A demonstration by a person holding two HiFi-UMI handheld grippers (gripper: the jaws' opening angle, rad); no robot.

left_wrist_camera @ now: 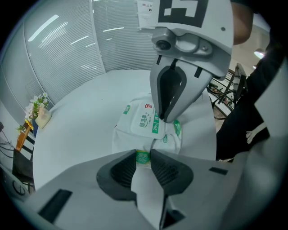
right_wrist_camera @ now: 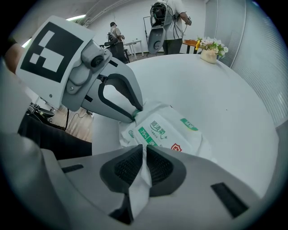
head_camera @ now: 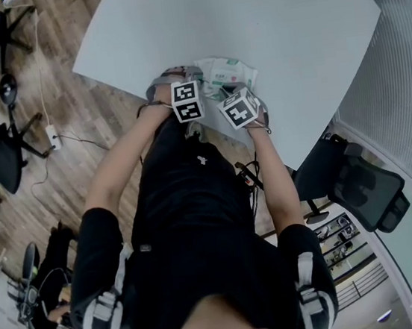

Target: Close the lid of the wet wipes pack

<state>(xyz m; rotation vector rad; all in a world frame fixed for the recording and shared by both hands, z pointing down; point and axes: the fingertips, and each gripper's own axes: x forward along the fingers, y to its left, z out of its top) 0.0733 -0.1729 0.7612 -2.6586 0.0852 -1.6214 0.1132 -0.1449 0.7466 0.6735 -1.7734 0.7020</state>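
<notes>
A white wet wipes pack point(left_wrist_camera: 146, 123) with green print lies near the white table's point(head_camera: 262, 17) front edge. Its flat lid label point(right_wrist_camera: 164, 130) lies down against the pack. My left gripper point(left_wrist_camera: 143, 158) is shut on the pack's near end, a green tab pinched between its pads. Opposite it, my right gripper point(right_wrist_camera: 145, 155) is shut on a white fold at the pack's other side, beside the lid. Each gripper shows in the other's view, tips on the pack: the right gripper point(left_wrist_camera: 164, 120), the left gripper point(right_wrist_camera: 136, 112). In the head view the marker cubes hide the jaws.
A small flower pot point(right_wrist_camera: 209, 51) stands at the table's far edge. Beside the table's front edge is a black office chair point(head_camera: 363, 184). Wooden floor with a power strip point(head_camera: 53, 136) and more chairs lies to the left. People stand beyond the table point(right_wrist_camera: 166, 18).
</notes>
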